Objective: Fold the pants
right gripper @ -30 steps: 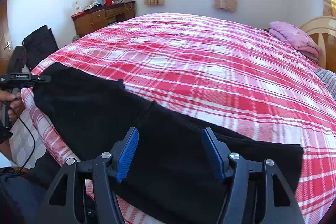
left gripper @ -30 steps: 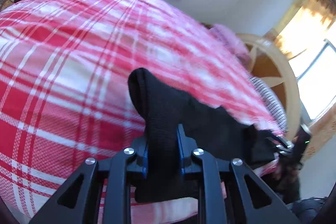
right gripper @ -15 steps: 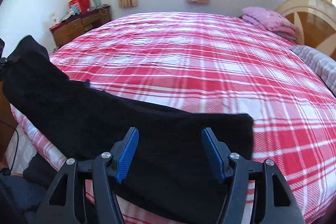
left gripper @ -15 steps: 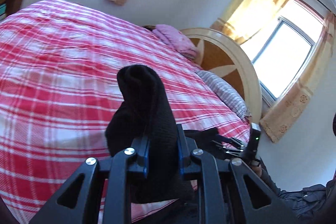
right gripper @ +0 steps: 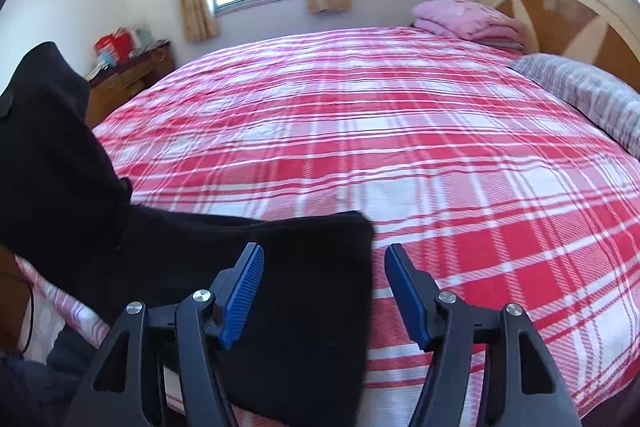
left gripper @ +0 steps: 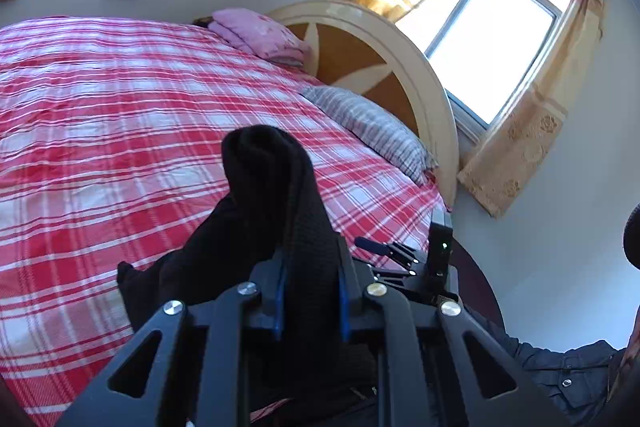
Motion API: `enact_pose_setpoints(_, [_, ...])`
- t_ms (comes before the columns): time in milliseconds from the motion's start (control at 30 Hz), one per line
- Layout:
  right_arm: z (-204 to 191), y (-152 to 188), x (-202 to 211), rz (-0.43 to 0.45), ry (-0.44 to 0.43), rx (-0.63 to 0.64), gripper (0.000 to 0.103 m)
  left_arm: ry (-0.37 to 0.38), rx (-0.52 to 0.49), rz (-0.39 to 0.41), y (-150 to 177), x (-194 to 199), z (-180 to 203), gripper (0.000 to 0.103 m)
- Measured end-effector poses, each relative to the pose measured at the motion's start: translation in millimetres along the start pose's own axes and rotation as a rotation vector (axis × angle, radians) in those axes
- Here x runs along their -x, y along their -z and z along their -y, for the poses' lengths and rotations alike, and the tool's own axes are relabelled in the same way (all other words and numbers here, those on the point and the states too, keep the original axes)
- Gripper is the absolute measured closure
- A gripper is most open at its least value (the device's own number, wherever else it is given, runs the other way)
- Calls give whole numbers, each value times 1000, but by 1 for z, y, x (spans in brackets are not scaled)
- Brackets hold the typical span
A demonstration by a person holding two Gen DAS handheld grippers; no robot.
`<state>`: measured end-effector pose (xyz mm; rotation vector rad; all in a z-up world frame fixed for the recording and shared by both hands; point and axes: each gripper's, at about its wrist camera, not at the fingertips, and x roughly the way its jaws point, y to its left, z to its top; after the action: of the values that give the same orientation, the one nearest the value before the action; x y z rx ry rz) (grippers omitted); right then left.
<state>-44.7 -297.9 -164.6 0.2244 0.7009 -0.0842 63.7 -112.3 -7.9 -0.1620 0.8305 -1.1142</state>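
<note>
Black pants [right gripper: 304, 291] lie across the near edge of the bed, one end flat, the other end lifted at the left [right gripper: 44, 131]. My left gripper [left gripper: 310, 259] is shut on that lifted end, and a bunch of the black pants [left gripper: 276, 187] sticks up between its blue pads. My right gripper [right gripper: 324, 267] stands open just above the flat end, over its right edge. Nothing is pinched between its blue pads [right gripper: 404, 291]. The right gripper [left gripper: 384, 251] also shows in the left wrist view, low at the bed's edge.
The bed [right gripper: 380, 131] wears a red and white plaid cover. A folded pink blanket [right gripper: 468, 19] and a striped grey pillow [right gripper: 584, 95] lie by the round headboard [left gripper: 384, 51]. A wooden dresser [right gripper: 128, 79] stands at the far left wall. A person's dark sleeve [left gripper: 560, 375] is at lower right.
My left gripper has risen and swung towards the headboard with the pants' end in it. The free part of the pants on the bed looks shorter. The right gripper shifted right, still open.
</note>
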Motion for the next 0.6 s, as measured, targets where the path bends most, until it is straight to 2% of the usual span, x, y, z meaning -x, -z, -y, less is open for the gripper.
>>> enact_pose_setpoints(167, [27, -3, 5, 26, 13, -88, 38, 1, -51, -58, -8, -33, 26, 83])
enact_pose_setpoints(367, [53, -8, 10, 48, 37, -169, 38, -59, -133, -159, -2, -98, 49, 83])
enact_pose_setpoints(533, [57, -10, 13, 61, 52, -175, 38, -135, -167, -267, 26, -157, 50, 82])
enact_pose_setpoints(600, [56, -10, 13, 63, 55, -166, 38, -140, -185, -298, 36, -174, 56, 81])
